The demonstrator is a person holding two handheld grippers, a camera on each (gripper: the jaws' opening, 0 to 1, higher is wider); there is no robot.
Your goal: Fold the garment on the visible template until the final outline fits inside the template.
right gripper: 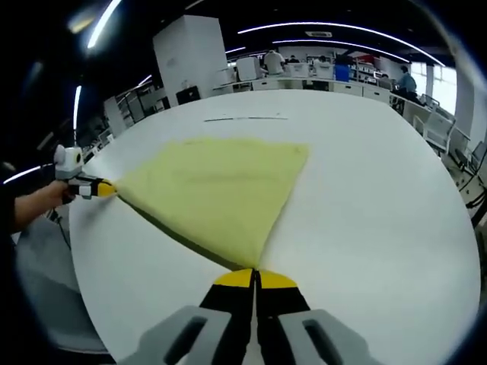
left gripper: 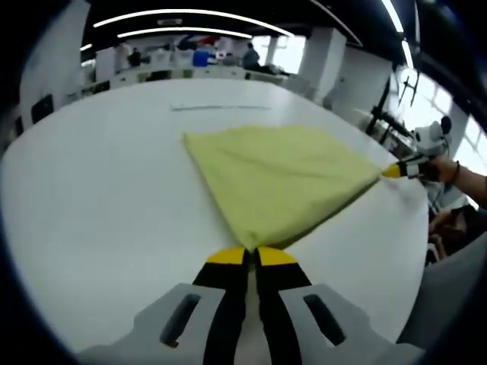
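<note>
In the left gripper view, the left gripper [left gripper: 251, 255], with black jaws tipped in yellow and grey plastic shoulders behind them, has its jaws pressed together on one corner of the pale yellow-green cloth garment [left gripper: 278, 175]. From that pinched corner the garment fans out away from the jaws, lying flat on the white table [left gripper: 99, 198]. At the garment's corner nearest the windows, the right gripper [left gripper: 397, 170] shows with its yellow tips against the fabric edge, held by a person's hand [left gripper: 443, 169] with a dark band at the wrist.

In the right gripper view, the right gripper [right gripper: 254, 278], of the same black, yellow and grey build, is likewise clamped on a corner of the garment [right gripper: 217, 190]. The fabric spreads from that corner as a wide wedge on the table [right gripper: 365, 205], with a darker folded edge running along the side that leads toward the other gripper. At the end of that edge the left gripper [right gripper: 97, 188] has its yellow tips at the garment's corner, and a hand [right gripper: 47, 196] grips it from behind.

Beyond the garment, on the far part of the table, a thin dark line [right gripper: 245, 118] is marked on the white surface, well apart from the fabric; it also shows in the left gripper view [left gripper: 221, 108]. Past the table's far rim stand desks with boxes and a blue container [right gripper: 342, 72], white pillars, and long ceiling strip lights [left gripper: 190, 17].
</note>
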